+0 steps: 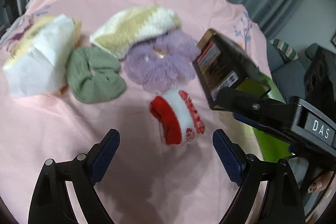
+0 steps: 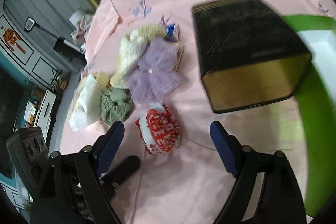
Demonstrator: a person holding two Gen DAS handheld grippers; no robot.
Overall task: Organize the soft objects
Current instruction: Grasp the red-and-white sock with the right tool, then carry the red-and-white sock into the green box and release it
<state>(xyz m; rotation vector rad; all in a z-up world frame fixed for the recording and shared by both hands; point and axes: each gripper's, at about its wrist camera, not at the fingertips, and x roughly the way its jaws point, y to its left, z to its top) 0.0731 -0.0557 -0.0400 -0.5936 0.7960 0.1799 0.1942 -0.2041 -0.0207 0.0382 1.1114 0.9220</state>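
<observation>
A rolled red-and-white sock (image 1: 176, 117) lies on the pink cloth (image 1: 63, 129), just ahead of my open left gripper (image 1: 166, 133), and no pad touches it. Behind it are a purple fuzzy scrunchie (image 1: 159, 64), a green scrunchie (image 1: 94, 75) and a yellow-and-white striped fuzzy piece (image 1: 138, 26). My right gripper (image 1: 233, 106) reaches in from the right, in front of a black-and-gold box (image 1: 226, 64). In the right wrist view my right gripper (image 2: 167, 127) is open, and the sock (image 2: 159, 133) lies in the gap between its tips with clear space on both sides.
A white paper-wrapped pack (image 1: 40, 56) lies at the left of the pile. The black-and-gold box (image 2: 247, 51) stands beside a green basin (image 2: 310, 110) at the right edge. A finger of my left gripper (image 2: 126, 167) lies low at the left. Curtains and furniture surround the cloth.
</observation>
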